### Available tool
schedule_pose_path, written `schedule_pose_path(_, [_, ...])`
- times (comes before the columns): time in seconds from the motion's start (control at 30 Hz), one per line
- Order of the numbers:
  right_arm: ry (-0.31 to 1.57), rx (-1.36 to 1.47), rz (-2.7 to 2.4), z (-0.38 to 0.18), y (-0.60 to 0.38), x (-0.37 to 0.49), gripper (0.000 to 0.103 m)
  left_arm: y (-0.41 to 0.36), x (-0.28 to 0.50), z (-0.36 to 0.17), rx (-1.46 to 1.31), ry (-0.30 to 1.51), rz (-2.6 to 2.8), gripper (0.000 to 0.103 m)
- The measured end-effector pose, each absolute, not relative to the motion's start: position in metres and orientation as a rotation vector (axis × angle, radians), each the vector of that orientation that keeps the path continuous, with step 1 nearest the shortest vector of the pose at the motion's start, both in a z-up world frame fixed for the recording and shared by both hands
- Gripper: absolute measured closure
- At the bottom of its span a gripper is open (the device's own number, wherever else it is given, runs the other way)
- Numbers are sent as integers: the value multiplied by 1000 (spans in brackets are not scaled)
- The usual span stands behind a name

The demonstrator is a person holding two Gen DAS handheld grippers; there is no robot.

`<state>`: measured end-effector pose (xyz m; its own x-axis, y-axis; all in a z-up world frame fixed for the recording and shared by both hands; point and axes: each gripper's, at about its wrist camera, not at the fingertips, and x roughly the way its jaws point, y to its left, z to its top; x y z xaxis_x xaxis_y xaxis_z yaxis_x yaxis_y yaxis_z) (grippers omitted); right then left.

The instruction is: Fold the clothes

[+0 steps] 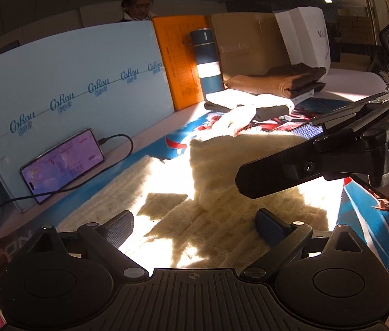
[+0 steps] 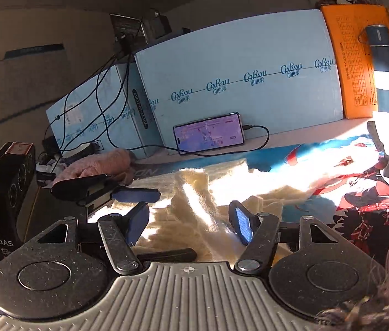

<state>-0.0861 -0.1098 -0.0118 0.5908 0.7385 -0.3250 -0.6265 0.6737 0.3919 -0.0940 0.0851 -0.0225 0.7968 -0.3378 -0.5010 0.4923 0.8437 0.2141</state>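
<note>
A cream fuzzy knit garment (image 1: 216, 182) lies on a printed blue and red mat (image 1: 365, 212), partly in bright sunlight, with one part raised in a fold. My left gripper (image 1: 194, 229) is open just above the garment's near part, holding nothing. My right gripper (image 2: 188, 220) is open over the garment (image 2: 194, 209), its pads either side of a raised ridge of cloth. The right gripper also shows in the left wrist view (image 1: 252, 184), reaching in from the right. The left gripper shows in the right wrist view (image 2: 106, 190) at the left.
Folded clothes (image 1: 263, 93) are stacked at the back right beside a blue flask (image 1: 206, 60) and cardboard boxes. A phone (image 1: 61, 162) on a cable leans against a light blue board (image 1: 70, 82). A pink fuzzy garment (image 2: 97, 165) lies at the left. A person sits behind the boards.
</note>
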Motion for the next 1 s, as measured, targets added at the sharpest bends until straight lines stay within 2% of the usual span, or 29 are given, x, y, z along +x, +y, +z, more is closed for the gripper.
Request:
schedule_pose_path(0.1, [500,287,828,-13,-112,-88,31,87,-93,-22,336,471,-457,4])
schedule_pose_path(0.17, [476,336,849,-7,-117,-92,22,88,-92,-21,321,478,-465,4])
schedule_pose_path(0.23, [461,419,885,-1,-126,-94,18,97,-94,-19,291,488,-503,4])
schedule_pose_path(0.37, [509,528,893,-2,-136,-93,17,120,-101,-9,220,474,-590,4])
schedule_pose_path(0.6, [552,547,898,-15,-132,-90,16,151,-94,7,-7,409,-510,4])
schedule_pose_path(0.77, [569,499,881,-16,-129,-90,19,147,-83,-2,17,466,-441,4])
schedule_pose_path(0.8, [575,497,900,-14,-131,-89,18,146,-83,-3,35,471,-435,4])
schedule_pose_path(0.87, [562,517,942,-7,-137,-88,9,143,-83,-6,69,482,-424,4])
schedule_pose_path(1.0, [423,630,900,11,-169,-83,4,137,-84,-11,138,505,-400,4])
